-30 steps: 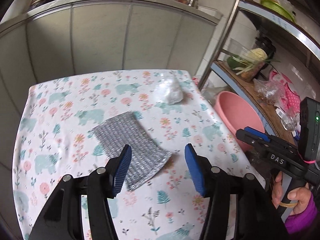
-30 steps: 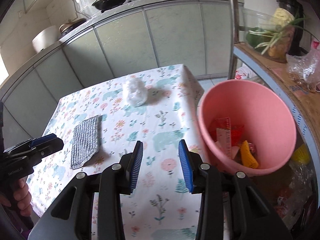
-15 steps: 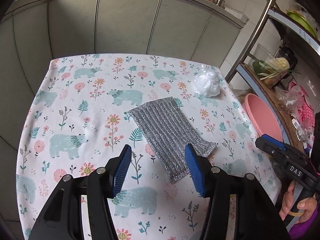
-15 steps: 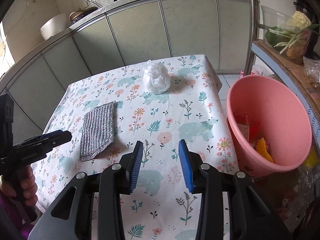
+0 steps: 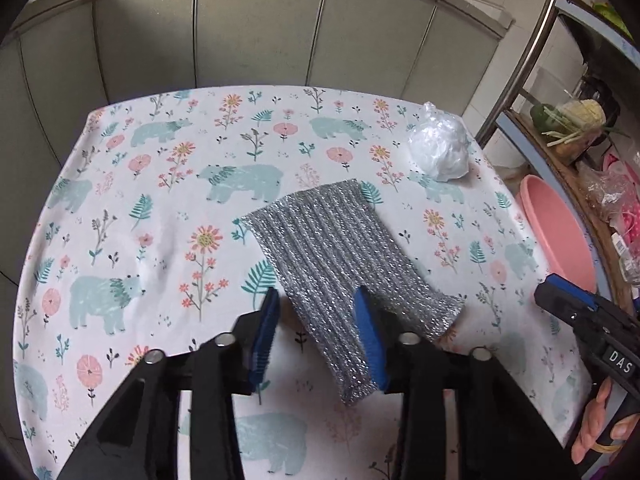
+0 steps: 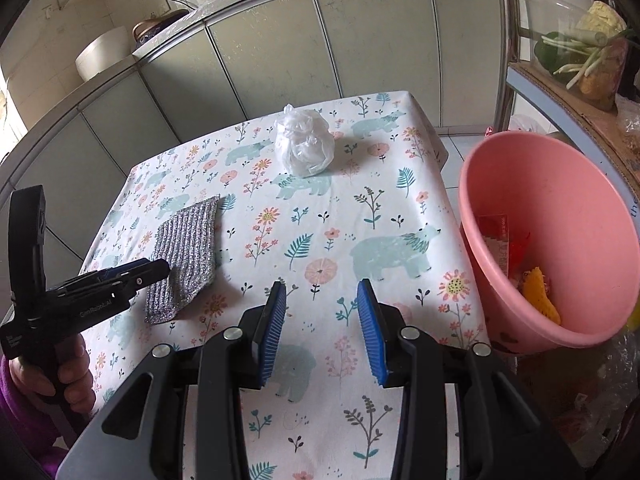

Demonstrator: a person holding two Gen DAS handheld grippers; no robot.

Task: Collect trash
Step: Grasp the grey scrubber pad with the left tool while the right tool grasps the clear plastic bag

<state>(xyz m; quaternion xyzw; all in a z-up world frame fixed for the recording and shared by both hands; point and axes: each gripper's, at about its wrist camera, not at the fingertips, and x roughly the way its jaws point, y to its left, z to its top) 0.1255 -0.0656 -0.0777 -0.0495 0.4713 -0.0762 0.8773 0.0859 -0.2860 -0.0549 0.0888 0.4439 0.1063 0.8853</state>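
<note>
A silver-grey knitted cloth (image 5: 344,256) lies flat on the bear-print tablecloth (image 5: 160,200). My left gripper (image 5: 318,308) is open, low over the cloth's near end, its jaws straddling that end. The cloth also shows in the right wrist view (image 6: 186,248), with the left gripper (image 6: 160,270) at its near end. A crumpled white plastic bag (image 5: 440,148) sits at the far right of the table; it also shows in the right wrist view (image 6: 304,146). My right gripper (image 6: 322,300) is open and empty above the table's right part. A pink bin (image 6: 548,240) holding some trash stands beside the table.
The pink bin (image 5: 556,232) is off the table's right edge, under a metal shelf rack (image 6: 568,92) with vegetables and bags. Grey-green kitchen cabinets (image 5: 260,36) run behind the table, with pots on the counter.
My left gripper has moved forward and down onto the cloth's near end and narrowed its opening. My right gripper has moved slightly back and left, so the bin shifted right in view.
</note>
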